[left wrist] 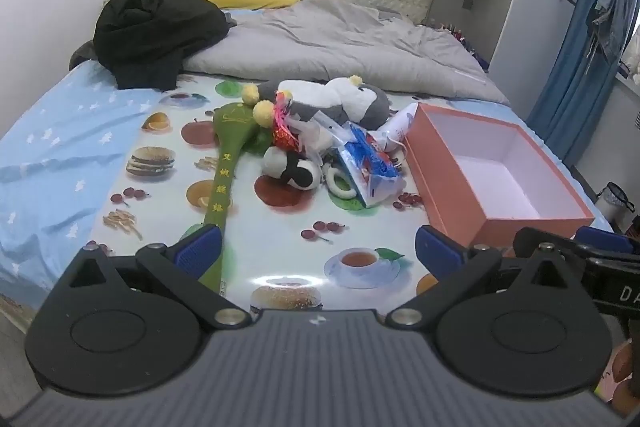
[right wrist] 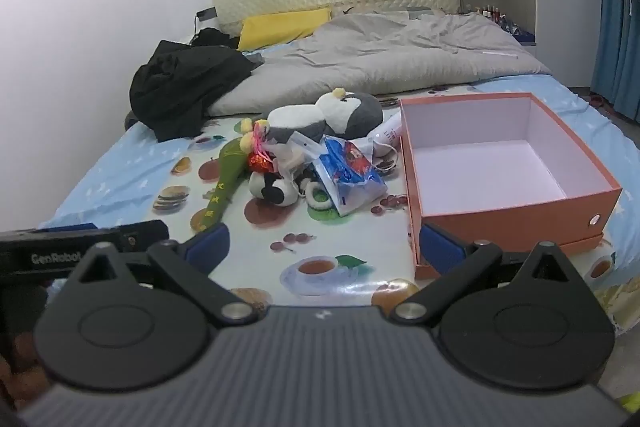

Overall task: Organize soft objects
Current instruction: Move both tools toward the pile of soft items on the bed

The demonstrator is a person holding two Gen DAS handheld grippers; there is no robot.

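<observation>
left tongs (left wrist: 318, 247) gape wide, holding nothing; right tongs (right wrist: 324, 247) same. soft pile ahead of both on the bed's printed mat (left wrist: 288, 227): penguin plush (left wrist: 352, 99), panda plush (left wrist: 292, 169), green mallet (left wrist: 224, 179) with unreadable yellow characters, blue bag (left wrist: 370, 167). orange box (right wrist: 508, 179) ahead-right, touching right tong's pad. "genrobot" legible on left tongs' body; "da" cut off.
</observation>
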